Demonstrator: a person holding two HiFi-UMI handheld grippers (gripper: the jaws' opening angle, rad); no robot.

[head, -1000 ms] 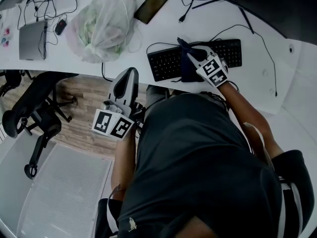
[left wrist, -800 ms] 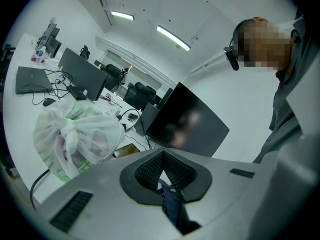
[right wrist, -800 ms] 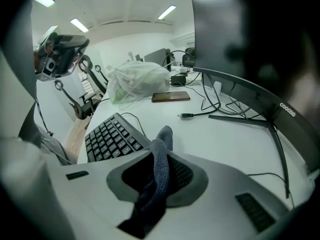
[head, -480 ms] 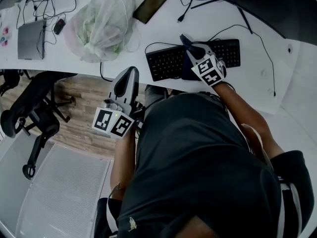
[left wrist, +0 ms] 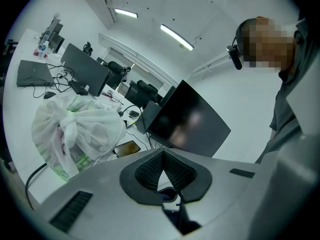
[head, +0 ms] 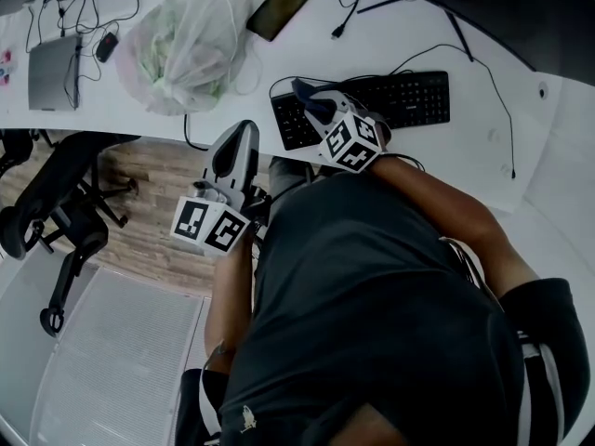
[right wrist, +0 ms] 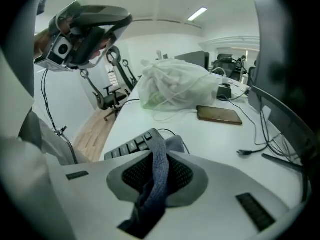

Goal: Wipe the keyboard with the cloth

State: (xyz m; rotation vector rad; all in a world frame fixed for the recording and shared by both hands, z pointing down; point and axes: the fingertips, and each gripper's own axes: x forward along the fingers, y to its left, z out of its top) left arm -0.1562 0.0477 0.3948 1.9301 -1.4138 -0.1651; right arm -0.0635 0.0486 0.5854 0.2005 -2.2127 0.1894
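Observation:
A black keyboard (head: 409, 96) lies on the white desk (head: 465, 147). My right gripper (head: 323, 100) is over the keyboard's left end, shut on a dark blue cloth (head: 312, 114). In the right gripper view the cloth (right wrist: 159, 169) runs up between the jaws and drapes over the keyboard's (right wrist: 131, 146) end keys. My left gripper (head: 242, 137) is held off the desk's near edge, beside the person's body. In the left gripper view its jaws (left wrist: 162, 156) point up toward a dark monitor, shut with nothing held.
A white plastic bag (head: 191, 49) full of things sits left of the keyboard, with a phone (head: 281, 9) behind it. A grey laptop (head: 51, 72) and cables (head: 84, 7) lie at the far left. A black office chair (head: 56, 212) stands below the desk edge.
My right gripper has slid the cloth leftward along the keyboard, from its middle to its left end. The left gripper has stayed put.

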